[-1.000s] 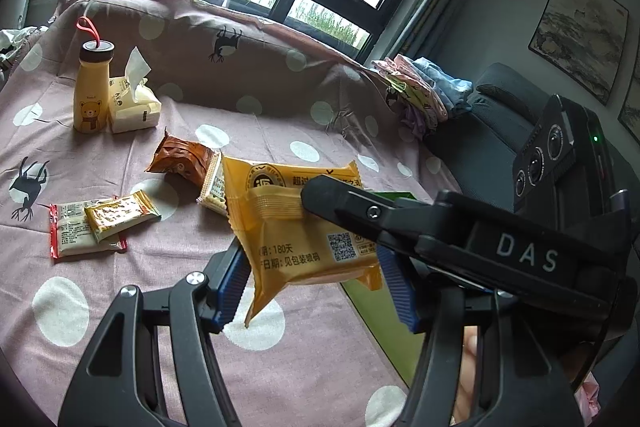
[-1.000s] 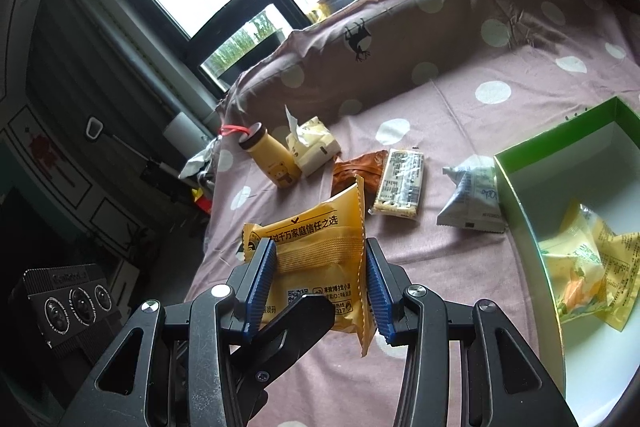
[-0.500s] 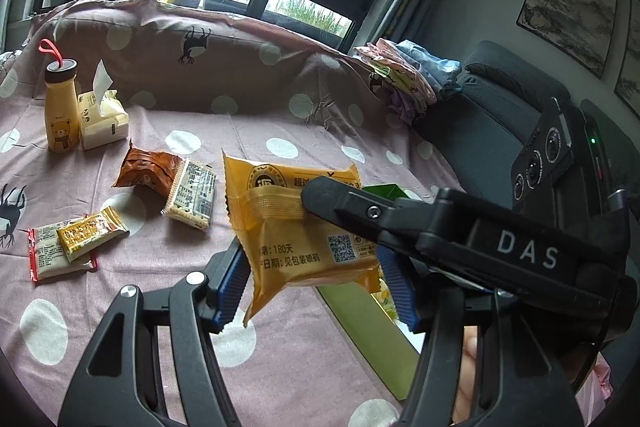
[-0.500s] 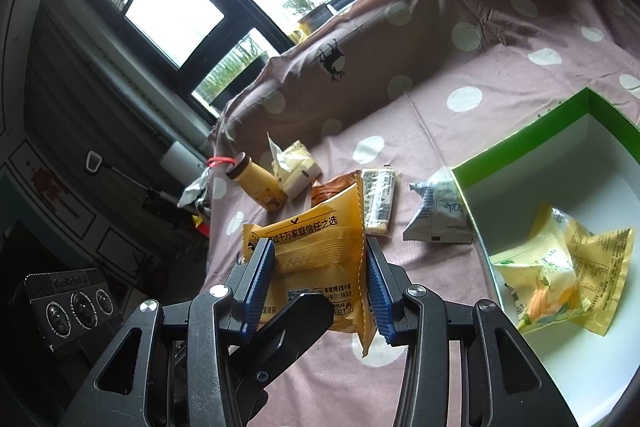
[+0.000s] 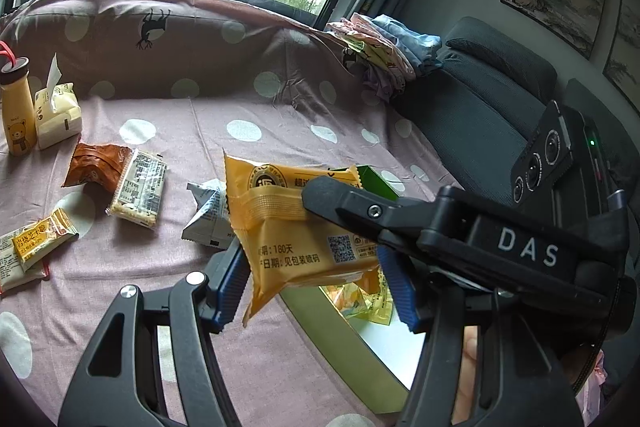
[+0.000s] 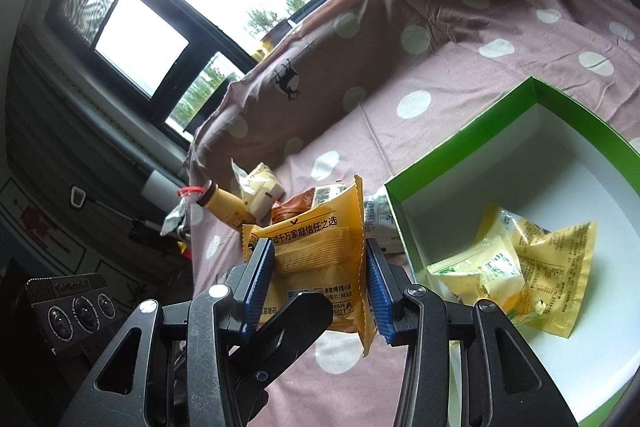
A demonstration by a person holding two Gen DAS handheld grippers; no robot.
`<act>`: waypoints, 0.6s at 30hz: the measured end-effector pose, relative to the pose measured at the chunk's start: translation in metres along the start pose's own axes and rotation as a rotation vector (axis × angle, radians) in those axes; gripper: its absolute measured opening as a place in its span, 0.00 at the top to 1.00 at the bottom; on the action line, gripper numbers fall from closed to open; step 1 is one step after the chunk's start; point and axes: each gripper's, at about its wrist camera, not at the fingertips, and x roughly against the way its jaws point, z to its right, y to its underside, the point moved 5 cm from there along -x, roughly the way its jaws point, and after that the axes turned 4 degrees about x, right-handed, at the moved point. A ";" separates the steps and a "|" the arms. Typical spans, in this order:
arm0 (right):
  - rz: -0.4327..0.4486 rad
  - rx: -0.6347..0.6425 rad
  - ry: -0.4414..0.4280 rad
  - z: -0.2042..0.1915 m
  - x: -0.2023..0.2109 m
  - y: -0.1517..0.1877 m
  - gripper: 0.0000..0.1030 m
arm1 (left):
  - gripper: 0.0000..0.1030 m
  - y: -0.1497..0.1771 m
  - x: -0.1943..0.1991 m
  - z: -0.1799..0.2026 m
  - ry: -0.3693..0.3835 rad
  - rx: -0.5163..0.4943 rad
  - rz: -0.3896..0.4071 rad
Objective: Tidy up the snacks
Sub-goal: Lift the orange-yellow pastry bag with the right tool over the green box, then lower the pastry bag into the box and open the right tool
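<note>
**Over the spotted sheet, beside the green box — both jaws on one packet**

Between your two grippers hangs the orange snack packet (image 5: 288, 227), lifted off the spotted sheet (image 5: 280, 99). Your left gripper (image 5: 316, 285) has its jaws set about a packet's width apart, with the blue pads (image 5: 230, 283) pressing the packet's two side edges. Your right gripper (image 6: 320, 283) is closed on the same packet in the same way, a pad against each edge, and one of its black fingers crosses the packet's face in the left wrist view. Neither set of jaws is wide.

The packet sits just beside the near rim of the green box (image 6: 460, 143), which already holds two yellow packets (image 6: 520, 267) lying against each other on its white floor.

Compared with a second ago, the grip looks the same on both sides, but you have carried the packet towards the box. The box fills far more of the right wrist view. A grey packet (image 5: 208, 219) has come into sight behind the orange one in the left wrist view — it was hidden there before. The brown packet (image 5: 96, 167) and the cracker pack (image 5: 138, 193) lie touching, as they did earlier.
</note>
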 end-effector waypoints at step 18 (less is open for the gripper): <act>0.040 -0.079 0.061 0.043 0.023 -0.010 0.55 | 0.41 0.005 -0.035 0.034 0.058 -0.032 -0.077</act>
